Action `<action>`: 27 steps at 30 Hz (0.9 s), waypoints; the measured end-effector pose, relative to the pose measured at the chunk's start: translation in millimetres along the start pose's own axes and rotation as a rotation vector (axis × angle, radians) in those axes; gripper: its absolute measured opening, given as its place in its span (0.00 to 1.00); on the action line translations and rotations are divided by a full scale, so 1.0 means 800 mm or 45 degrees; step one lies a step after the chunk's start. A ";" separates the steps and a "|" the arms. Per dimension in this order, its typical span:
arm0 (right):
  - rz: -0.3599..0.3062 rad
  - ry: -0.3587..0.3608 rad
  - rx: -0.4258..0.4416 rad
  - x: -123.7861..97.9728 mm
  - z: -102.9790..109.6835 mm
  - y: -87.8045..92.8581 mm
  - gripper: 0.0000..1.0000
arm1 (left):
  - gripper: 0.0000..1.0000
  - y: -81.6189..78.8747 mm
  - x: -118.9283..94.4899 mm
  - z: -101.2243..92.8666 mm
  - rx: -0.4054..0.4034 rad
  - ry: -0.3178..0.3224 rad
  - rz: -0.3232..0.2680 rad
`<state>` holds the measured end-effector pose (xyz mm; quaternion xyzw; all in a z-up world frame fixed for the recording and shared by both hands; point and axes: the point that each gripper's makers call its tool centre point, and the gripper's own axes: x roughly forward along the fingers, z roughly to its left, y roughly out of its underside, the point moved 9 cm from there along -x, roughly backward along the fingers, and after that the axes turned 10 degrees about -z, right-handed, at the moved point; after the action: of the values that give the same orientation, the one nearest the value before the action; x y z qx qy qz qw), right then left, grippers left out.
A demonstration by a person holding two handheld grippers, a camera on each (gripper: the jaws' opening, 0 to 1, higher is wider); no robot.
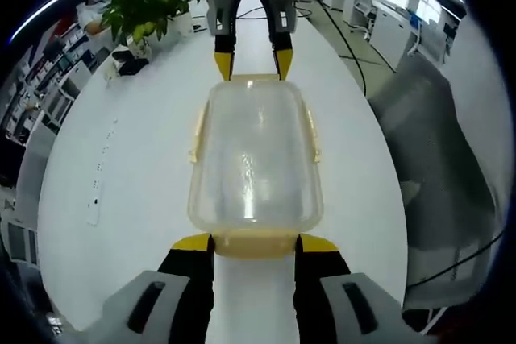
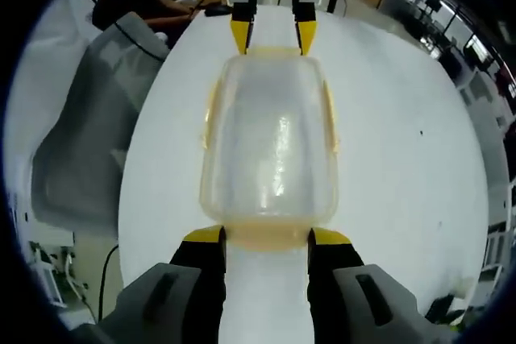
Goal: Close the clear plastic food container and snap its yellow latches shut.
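A clear plastic container (image 1: 256, 159) with its lid on lies lengthwise on the white table (image 1: 137, 199). Yellow latches run along its long sides (image 1: 197, 130) and its short ends. My left gripper (image 1: 255, 243) stands open at the near end, its yellow tips on either side of the end latch (image 1: 256, 245). At the far end my right gripper (image 1: 252, 58) is open in the same way. In the right gripper view the container (image 2: 270, 147) stretches away from my right gripper (image 2: 266, 237), whose tips flank the near end latch (image 2: 266, 235); the left gripper (image 2: 272, 36) is at the far end.
A potted plant (image 1: 149, 6) and a power strip (image 1: 97, 191) are on the table to the left. A grey chair (image 1: 439, 175) stands off the table's edge, also seen as the grey chair (image 2: 89, 142). A person (image 2: 133, 2) sits at the table's far end.
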<state>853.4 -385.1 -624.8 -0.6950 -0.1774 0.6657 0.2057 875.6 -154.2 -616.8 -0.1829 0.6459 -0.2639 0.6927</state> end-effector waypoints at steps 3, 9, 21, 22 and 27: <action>0.010 0.002 0.002 -0.001 -0.002 0.009 0.36 | 0.32 -0.003 0.008 0.003 0.002 -0.001 -0.008; 0.032 -0.009 0.006 0.000 -0.002 0.020 0.36 | 0.32 -0.008 0.023 0.004 -0.004 0.008 -0.015; 0.065 -0.033 -0.007 0.000 -0.004 0.031 0.36 | 0.32 -0.012 0.034 0.000 -0.024 0.012 -0.031; 0.068 -0.035 -0.006 0.000 -0.004 0.031 0.36 | 0.32 -0.012 0.035 0.000 -0.026 0.013 -0.029; 0.081 -0.037 -0.020 0.001 -0.005 0.032 0.36 | 0.32 -0.011 0.039 -0.002 -0.027 0.015 -0.021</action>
<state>856.7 -406.9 -638.8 -0.6923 -0.1633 0.6804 0.1765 874.1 -179.8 -636.9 -0.1941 0.6511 -0.2638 0.6847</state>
